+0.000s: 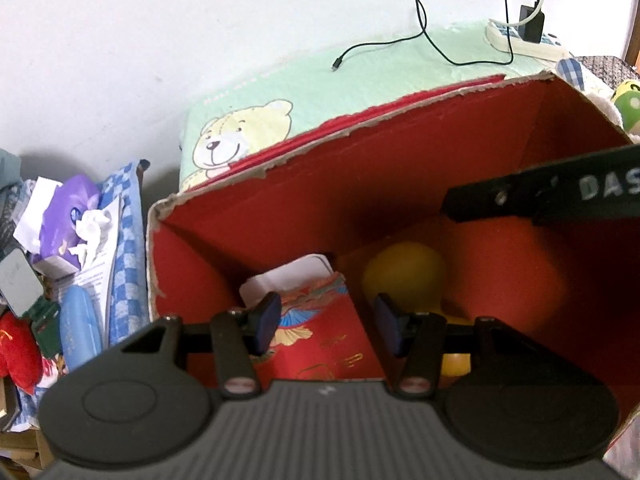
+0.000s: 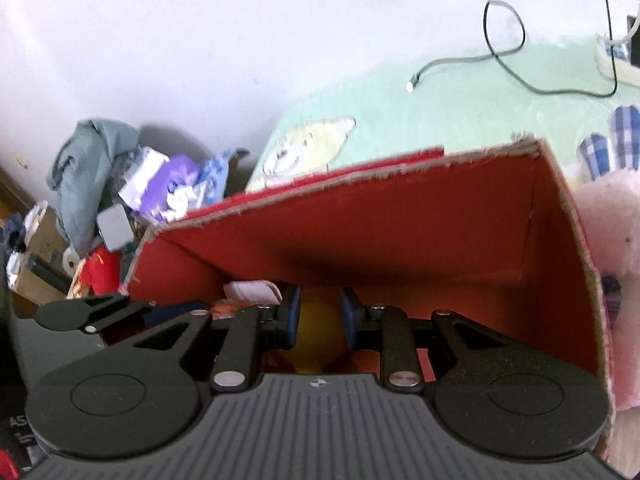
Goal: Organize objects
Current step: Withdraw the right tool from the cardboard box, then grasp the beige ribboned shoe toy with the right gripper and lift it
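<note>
An open red cardboard box (image 1: 360, 184) with torn rims stands on a bed. My left gripper (image 1: 328, 325) reaches into it, shut on a red packet (image 1: 324, 340) with gold and blue print that stands between its blue pads. A white card (image 1: 288, 276) leans behind the packet. To the packet's right a yellow rounded toy (image 1: 404, 272) lies on the box floor. My right gripper (image 2: 319, 316) hangs over the box (image 2: 400, 232) with its jaws a little apart. The yellow toy (image 2: 318, 344) shows through the gap, lower down. The right gripper's black side arm (image 1: 540, 196) crosses the box's right part.
The box sits on a mint sheet with a teddy bear print (image 1: 240, 136). A black cable (image 1: 424, 36) and a power strip (image 1: 520, 40) lie behind it. Left of the box is a clutter pile with a purple tissue pack (image 1: 68, 216). A pink plush (image 2: 616, 240) lies against the box's right side.
</note>
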### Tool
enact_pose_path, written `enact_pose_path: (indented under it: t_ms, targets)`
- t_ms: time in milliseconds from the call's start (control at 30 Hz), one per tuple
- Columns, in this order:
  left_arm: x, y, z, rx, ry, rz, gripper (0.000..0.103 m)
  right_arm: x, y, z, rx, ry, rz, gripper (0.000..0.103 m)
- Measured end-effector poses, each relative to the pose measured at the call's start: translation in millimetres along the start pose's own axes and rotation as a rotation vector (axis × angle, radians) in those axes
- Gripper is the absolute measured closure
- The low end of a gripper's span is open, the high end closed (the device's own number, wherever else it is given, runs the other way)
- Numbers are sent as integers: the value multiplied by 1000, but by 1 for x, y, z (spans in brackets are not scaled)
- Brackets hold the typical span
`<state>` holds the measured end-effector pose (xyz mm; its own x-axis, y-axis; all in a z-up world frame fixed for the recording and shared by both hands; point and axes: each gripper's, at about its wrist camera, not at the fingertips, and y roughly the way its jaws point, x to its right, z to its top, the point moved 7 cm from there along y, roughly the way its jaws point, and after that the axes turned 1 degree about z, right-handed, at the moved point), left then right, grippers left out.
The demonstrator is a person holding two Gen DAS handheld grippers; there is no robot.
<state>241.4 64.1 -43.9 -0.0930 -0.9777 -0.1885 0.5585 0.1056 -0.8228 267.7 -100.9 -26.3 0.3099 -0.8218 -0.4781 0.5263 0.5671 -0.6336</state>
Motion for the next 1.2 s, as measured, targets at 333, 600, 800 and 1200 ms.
enact_pose_path:
  t_ms: [333,600,800,1200]
  targets:
    - [2,-36,1,41,-52,85,41,-5,-54,-12,101,-65,39,77]
    - [12,-79,-8,81,-117,128,41,-12,-88,-26,134,-123,119,76]
    - [12,-115,-25,112,-192,146,41,-11,-119,-40,135,-149,237,75]
    - [47,-147,-82,80,-299,59,44,10,-100,-121,-168,-86,335,72]
